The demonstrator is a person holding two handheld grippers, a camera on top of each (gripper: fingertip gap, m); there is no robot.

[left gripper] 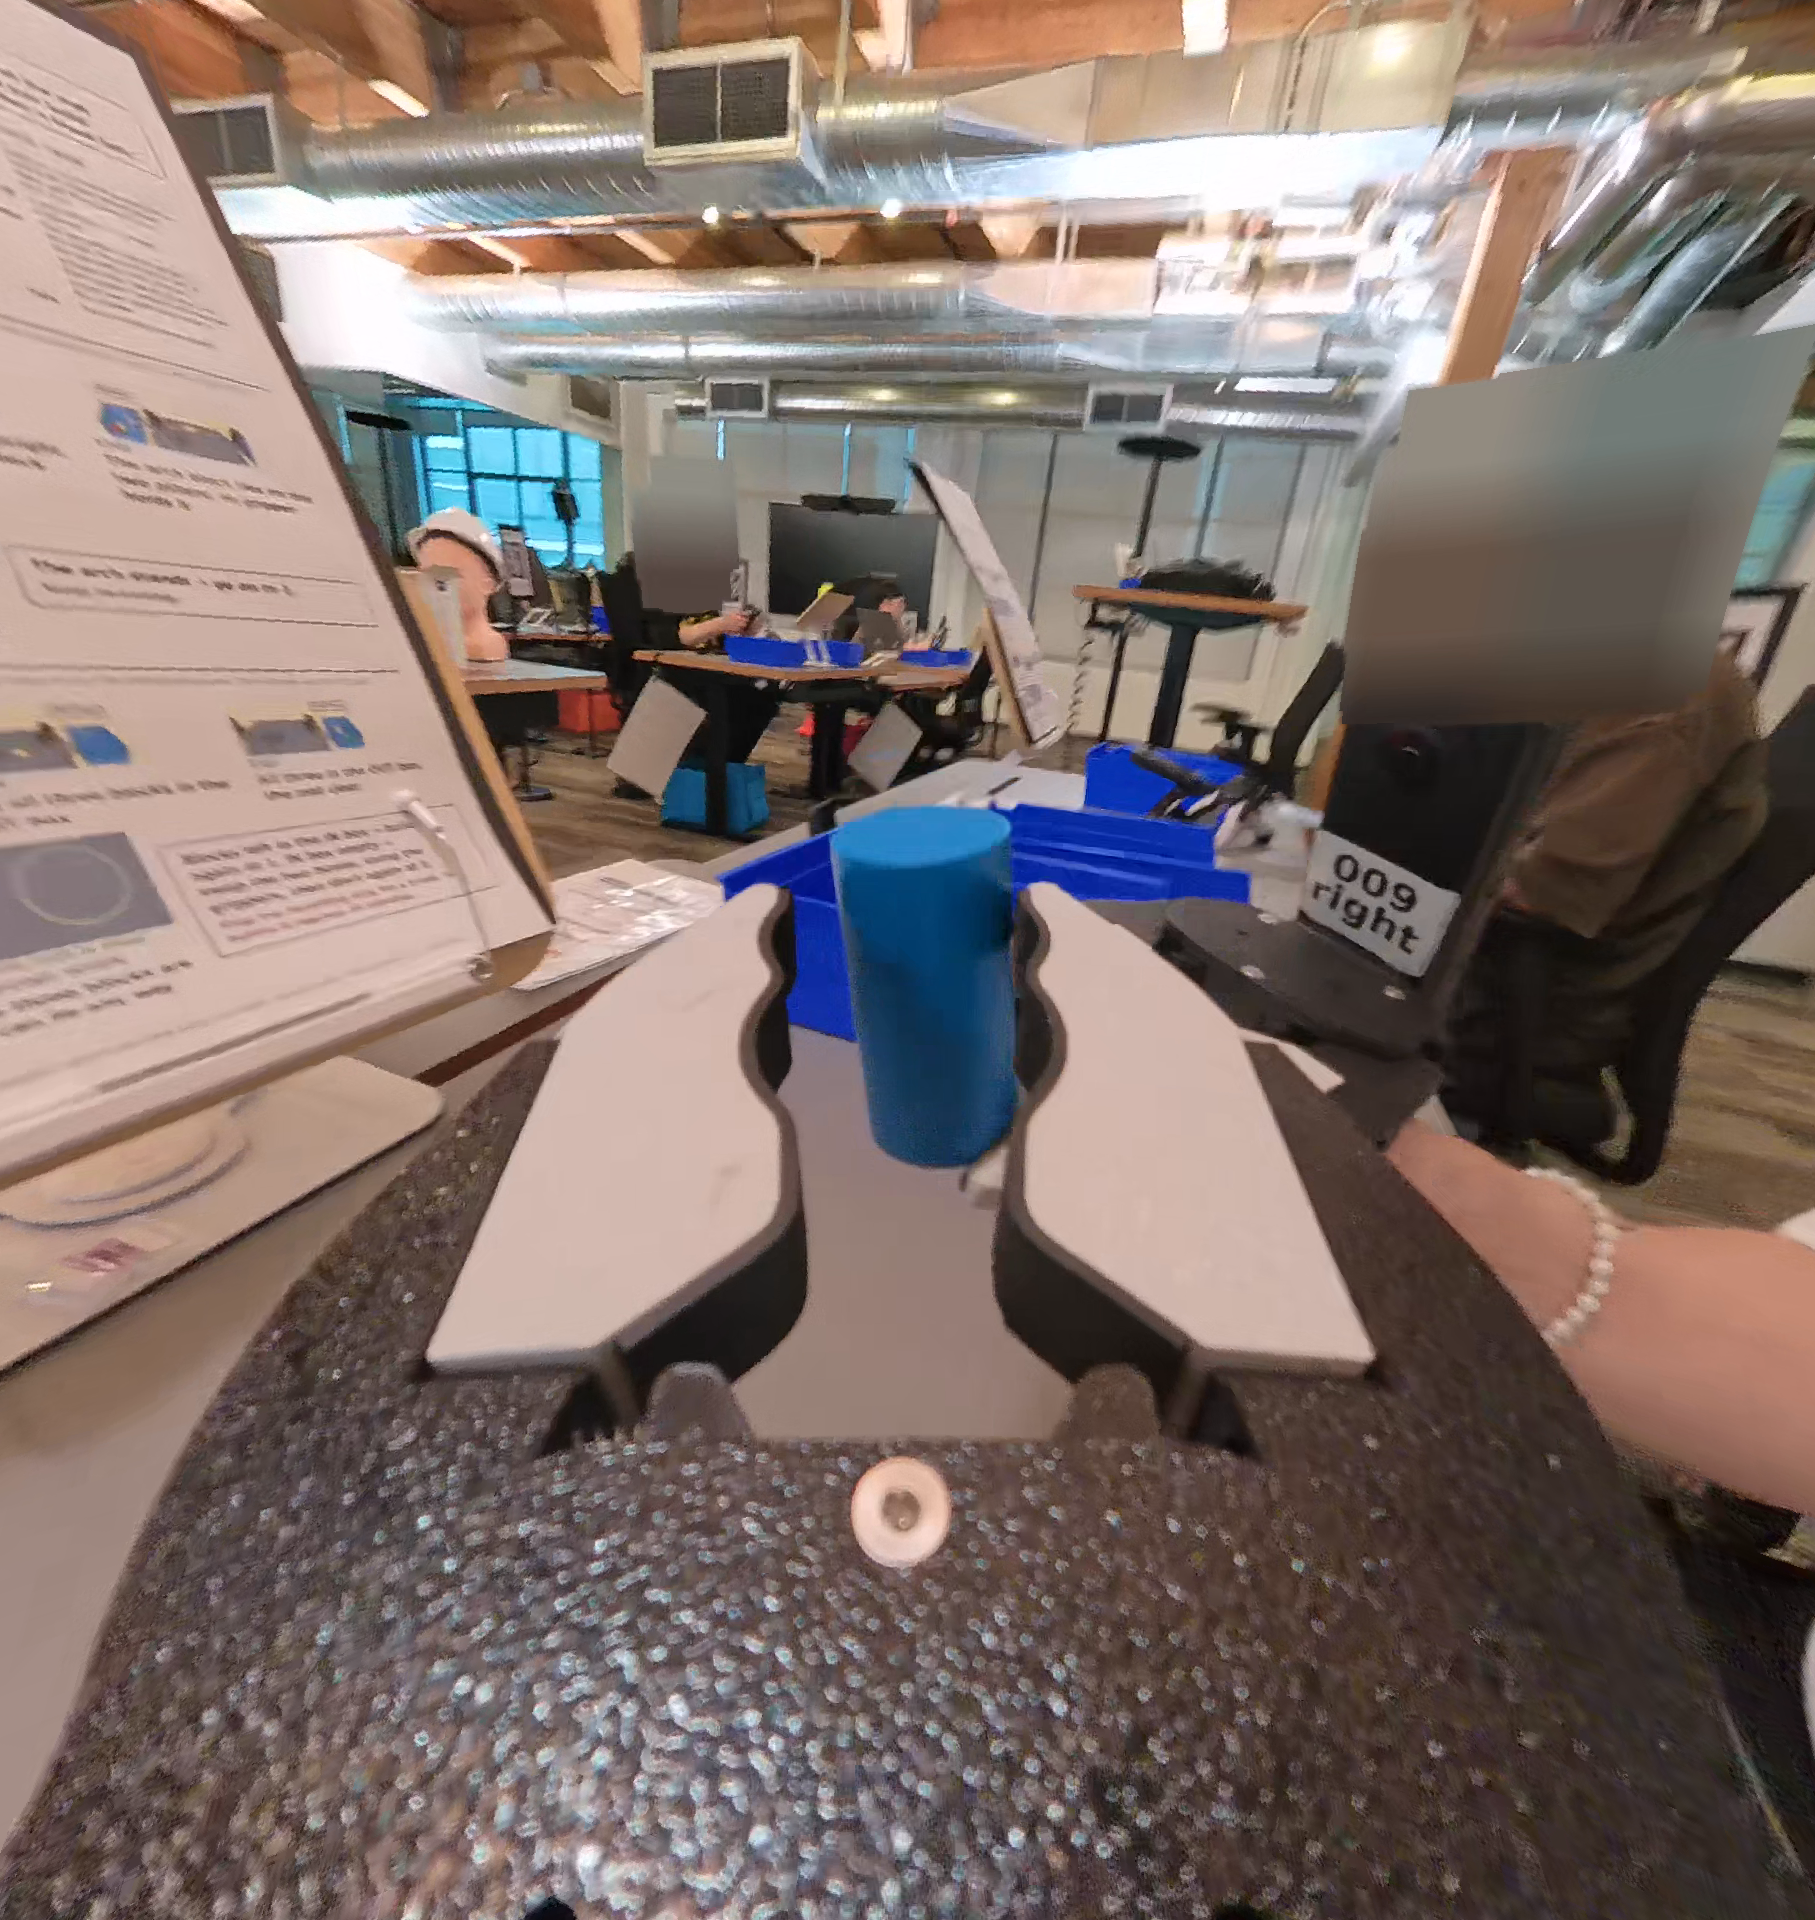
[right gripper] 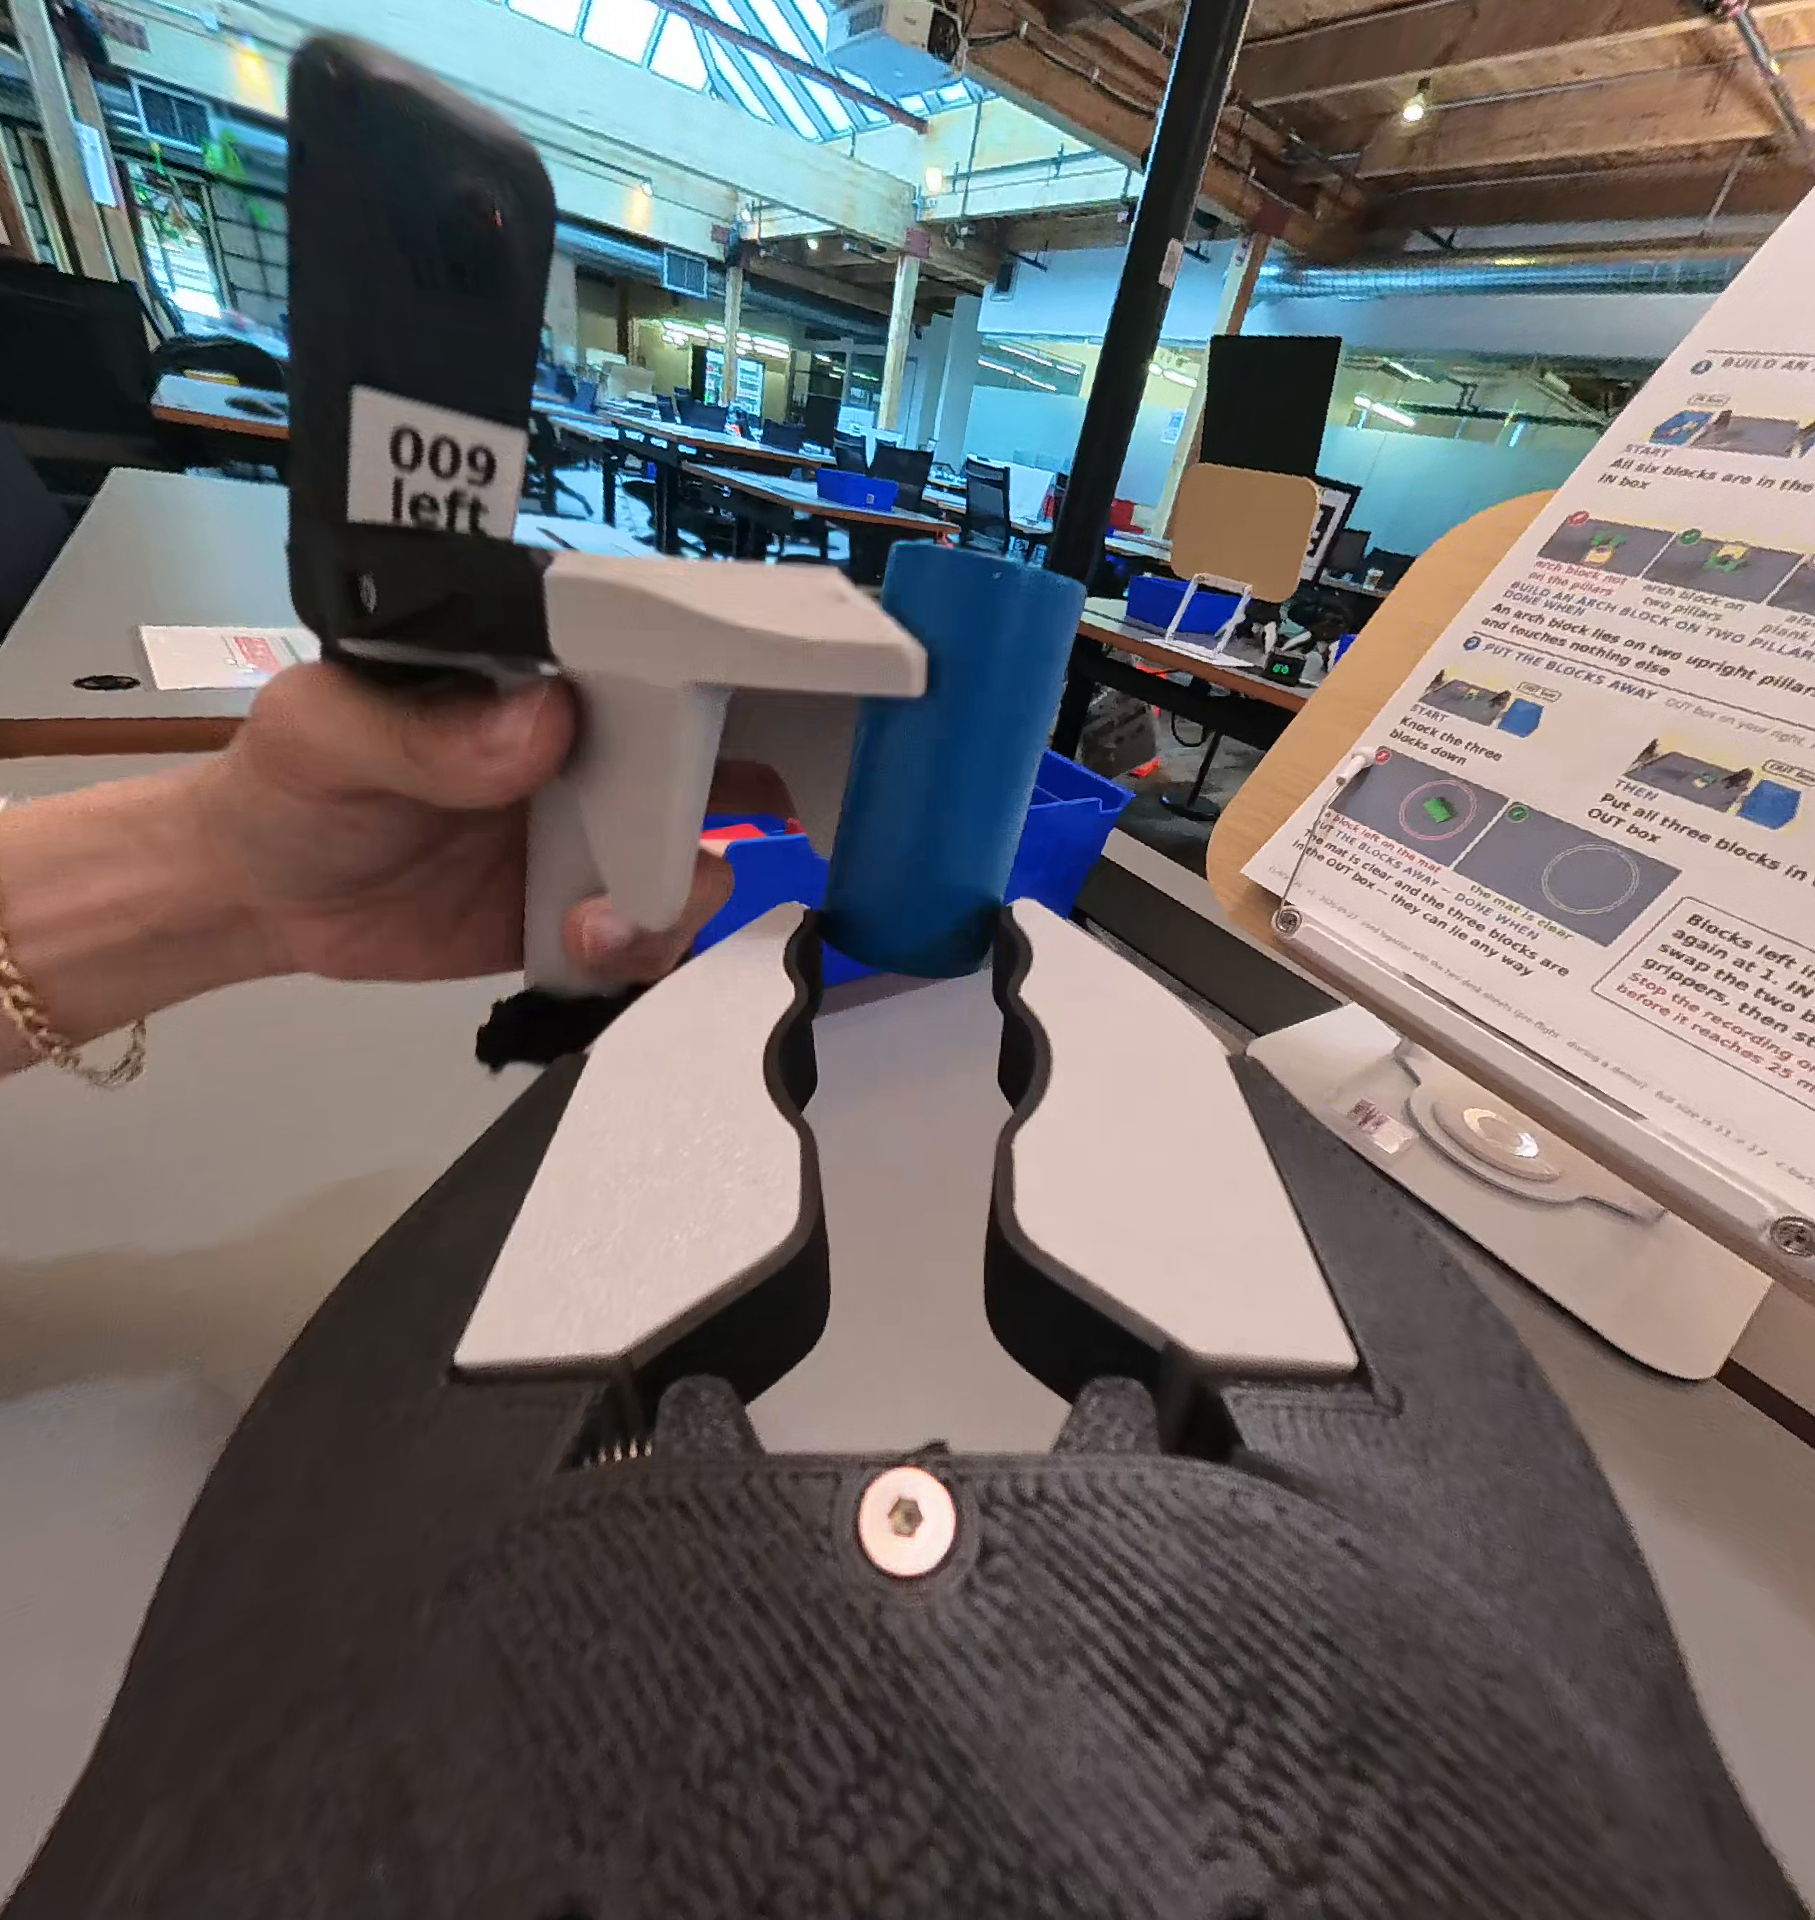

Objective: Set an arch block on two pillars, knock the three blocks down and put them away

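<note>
A blue cylinder (left gripper: pixel 924 987) stands upright in the air between both grippers. My right gripper (right gripper: pixel 903 930) is shut on the bottom end of the cylinder (right gripper: pixel 950 758). My left gripper (left gripper: pixel 903 914) is open, and its fingers straddle the cylinder's upper part with a gap on the left side. In the right wrist view a hand holds the left gripper (right gripper: pixel 737 644) level, and its near finger reaches across the cylinder. The right gripper's black body (left gripper: pixel 1329 935) shows at the right of the left wrist view.
A blue bin (left gripper: pixel 809 966) sits on the grey table behind the cylinder, with more bins (left gripper: pixel 1121 842) farther back. It also shows in the right wrist view (right gripper: pixel 1074 831). An instruction board on a stand (left gripper: pixel 155 623) (right gripper: pixel 1609 779) leans close by. A black pole (right gripper: pixel 1142 312) stands behind. Some 4 centimeters of space lies between my two pairs of fingers.
</note>
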